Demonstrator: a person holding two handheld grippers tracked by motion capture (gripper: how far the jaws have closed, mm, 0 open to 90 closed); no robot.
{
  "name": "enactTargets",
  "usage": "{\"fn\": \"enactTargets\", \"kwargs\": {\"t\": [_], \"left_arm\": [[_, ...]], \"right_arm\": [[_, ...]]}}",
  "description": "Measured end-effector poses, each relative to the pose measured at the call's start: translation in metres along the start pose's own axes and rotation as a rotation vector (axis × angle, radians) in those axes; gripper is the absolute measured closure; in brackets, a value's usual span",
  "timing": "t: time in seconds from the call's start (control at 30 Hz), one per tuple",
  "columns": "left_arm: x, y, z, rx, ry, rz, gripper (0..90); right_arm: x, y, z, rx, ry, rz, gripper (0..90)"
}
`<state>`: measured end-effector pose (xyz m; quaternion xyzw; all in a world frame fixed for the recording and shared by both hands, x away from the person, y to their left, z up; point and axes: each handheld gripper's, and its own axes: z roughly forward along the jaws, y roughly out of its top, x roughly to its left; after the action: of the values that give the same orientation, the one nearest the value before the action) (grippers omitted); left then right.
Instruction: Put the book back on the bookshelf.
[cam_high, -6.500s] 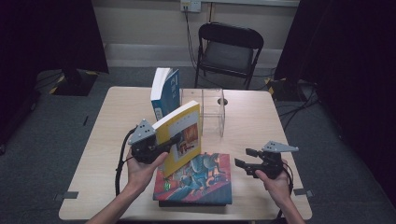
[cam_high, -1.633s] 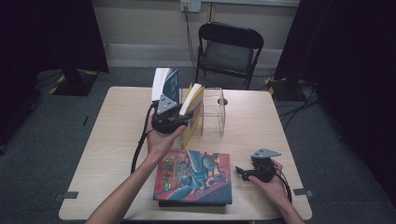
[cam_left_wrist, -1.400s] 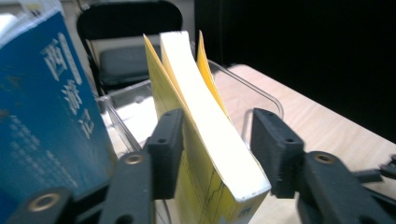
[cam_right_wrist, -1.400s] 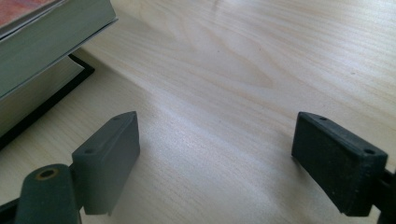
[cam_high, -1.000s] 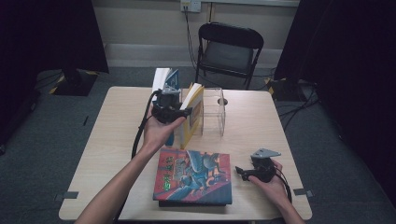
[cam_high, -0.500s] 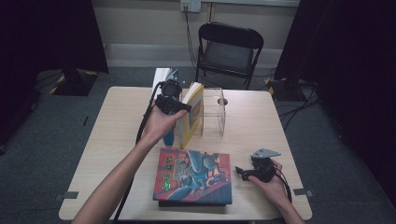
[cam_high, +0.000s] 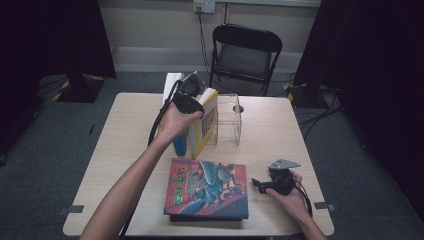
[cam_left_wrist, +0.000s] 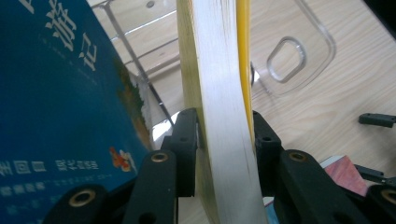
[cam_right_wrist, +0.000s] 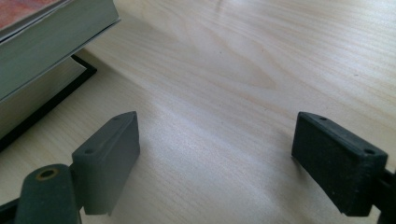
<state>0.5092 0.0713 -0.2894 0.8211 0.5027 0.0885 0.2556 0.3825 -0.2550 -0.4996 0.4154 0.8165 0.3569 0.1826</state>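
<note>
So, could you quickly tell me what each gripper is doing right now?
Left gripper: jaws, just closing, clamp the yellow book, standing beside the blue book.
Right gripper: open, holding nothing, low over the table.

So the left tongs (cam_high: 192, 95) carried the yellow book (cam_high: 205, 127) off the stack near the person and stood it upright right beside the blue book (cam_left_wrist: 60, 93), against the clear stand (cam_high: 231, 117). Jaws have just been closing, and they're now clamped on its page edge, a bit further back.
</note>
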Motion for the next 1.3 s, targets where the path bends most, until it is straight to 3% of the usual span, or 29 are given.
{"fn": "enactTargets", "kwargs": {"t": [0.1, 0.13, 0.27, 0.47, 0.73, 0.9, 1.0, 1.17, 1.3], "left_arm": [[0.002, 0.007, 0.003, 0.050, 0.009, -0.024, 68.1], [0.002, 0.009, 0.004, 0.066, 0.027, -0.010, 66.8], [0.001, 0.014, 0.014, 0.114, 0.047, -0.029, 64.5], [0.002, 0.018, 0.024, 0.143, 0.039, -0.068, 65.5], [0.003, 0.022, 0.031, 0.155, 0.027, -0.073, 59.4], [-0.001, 0.021, 0.032, 0.164, 0.059, -0.053, 60.8], [-0.001, 0.021, 0.032, 0.154, 0.061, -0.057, 69.6], [-0.003, 0.022, 0.029, 0.167, 0.062, -0.031, 74.0], [0.001, 0.024, 0.028, 0.161, 0.050, -0.063, 75.5]], "right_arm": [[0.000, 0.000, 0.000, 0.000, 0.001, 0.000, 14.9], [0.000, 0.000, 0.000, 0.000, 0.001, -0.001, 14.8], [0.000, 0.000, 0.000, 0.000, 0.001, -0.002, 14.9], [0.000, 0.000, 0.000, -0.001, 0.004, -0.009, 14.8], [0.000, 0.000, 0.000, -0.001, 0.006, -0.010, 14.9], [0.000, 0.000, 0.000, -0.001, 0.007, -0.010, 14.9], [0.000, 0.000, 0.000, -0.001, 0.007, -0.010, 14.9], [0.000, 0.000, 0.000, -0.002, 0.008, -0.011, 14.9], [0.000, 0.000, 0.000, -0.002, 0.008, -0.011, 14.8]]}}
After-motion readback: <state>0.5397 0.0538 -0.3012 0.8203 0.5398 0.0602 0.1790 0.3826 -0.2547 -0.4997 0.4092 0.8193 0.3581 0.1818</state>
